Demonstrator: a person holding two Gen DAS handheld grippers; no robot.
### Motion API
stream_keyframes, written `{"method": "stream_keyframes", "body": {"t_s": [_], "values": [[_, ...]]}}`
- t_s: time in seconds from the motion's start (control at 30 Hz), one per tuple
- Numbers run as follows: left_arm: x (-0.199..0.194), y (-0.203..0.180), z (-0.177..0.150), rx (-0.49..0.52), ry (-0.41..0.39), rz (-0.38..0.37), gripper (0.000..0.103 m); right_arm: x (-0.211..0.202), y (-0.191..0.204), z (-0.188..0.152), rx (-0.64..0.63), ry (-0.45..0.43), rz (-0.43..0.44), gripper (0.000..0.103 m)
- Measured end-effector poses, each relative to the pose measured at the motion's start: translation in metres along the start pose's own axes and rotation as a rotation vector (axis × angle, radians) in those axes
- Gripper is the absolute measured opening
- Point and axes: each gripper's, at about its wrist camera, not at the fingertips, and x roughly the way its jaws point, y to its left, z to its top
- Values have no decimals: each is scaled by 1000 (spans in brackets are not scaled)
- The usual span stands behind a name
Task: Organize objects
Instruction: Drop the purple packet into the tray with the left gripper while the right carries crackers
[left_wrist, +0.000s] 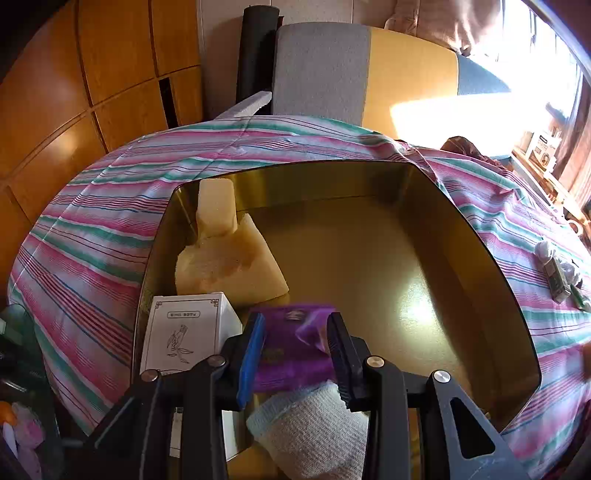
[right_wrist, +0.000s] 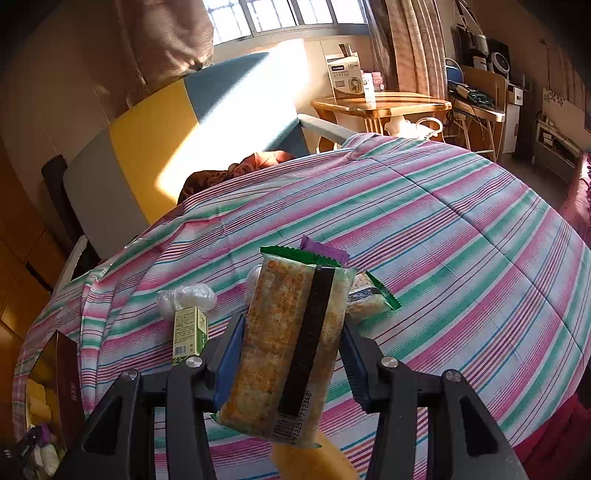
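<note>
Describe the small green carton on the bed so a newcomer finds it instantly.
Start at the pink, green and white striped bedspread. In the right wrist view, the small green rectangular carton lies on it just left of the long snack packet in the right gripper. It is the only rigid box among soft wrappers, with a barcode on its near end.

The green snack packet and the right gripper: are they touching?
Touching. The right wrist view shows the right gripper with both pads pressed against the green snack packet sides.
</note>
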Motion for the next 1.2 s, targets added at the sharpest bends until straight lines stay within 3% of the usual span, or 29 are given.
{"method": "stream_keyframes", "body": {"t_s": [0.33, 0.6, 0.9, 1.2], "values": [[-34, 8, 4, -19, -81, -34, 39, -5, 34, -4, -96, 12, 30, 50], [-52, 21, -2, -40, -110, -54, 43, -19, 88, -2, -173, 15, 125, 50], [-56, 37, -16, -84, -96, -78, 49, -23, 189, -22, -321, 108, 310, 50], [-83, 71, -15, -164, -165, -70, 52, -11, 329, -87, -547, 278, 501, 50]]}}
